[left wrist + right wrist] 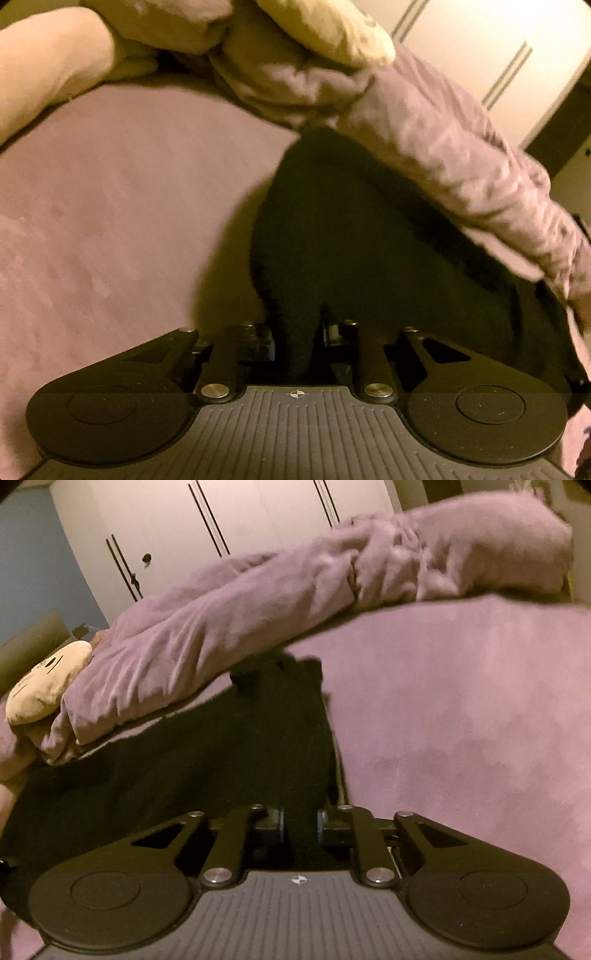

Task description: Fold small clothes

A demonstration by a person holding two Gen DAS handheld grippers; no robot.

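Note:
A black garment (369,229) lies on the pink bed sheet (110,203). My left gripper (297,332) is shut on the black garment's near edge; the cloth rises between the jaws and spreads to the right. In the right wrist view the same black garment (221,746) spreads to the left. My right gripper (300,819) is shut on a fold of it, and the cloth hides the fingertips of both grippers.
A rolled mauve duvet (443,140) runs along the far side of the bed and also shows in the right wrist view (295,602). A cream plush toy (44,686) rests by it. White wardrobe doors (229,520) stand behind. A pale pillow (44,66) lies far left.

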